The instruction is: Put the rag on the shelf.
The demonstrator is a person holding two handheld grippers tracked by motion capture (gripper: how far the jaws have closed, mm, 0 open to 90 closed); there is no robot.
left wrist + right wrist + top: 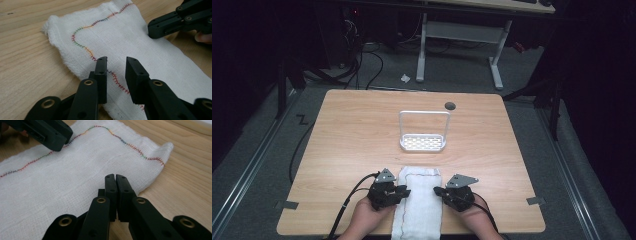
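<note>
On table (342, 130), near edge: white cloth (419, 200) lying lengthwise, front to back.
Left tool (116, 71) parted over cloth edge; right tool (115, 181) closed, empty, beside opposite edge.

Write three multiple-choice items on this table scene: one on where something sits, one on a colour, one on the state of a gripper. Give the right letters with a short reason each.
1. Where does the white rack stand relative to the white cloth?
A. Farther from the person, past the cloth's far end
B. On top of the cloth
C. At the table's left edge

2. What colour is the stitching on the cloth?
A. Plain black
B. Multicoloured
C. Plain white

3. How do the jaws of the left gripper stand?
A. Pressed together
B. Apart, with cloth showing in the gap
C. Clamped on the rack

Answers:
1. A: the high view shows the rack mid-table beyond the cloth, bare wood between them.
2. B: the left gripper view shows red, green, orange and purple stitches along one line.
3. B: a clear gap shows there, whereas the right gripper has its jaws together.
</note>
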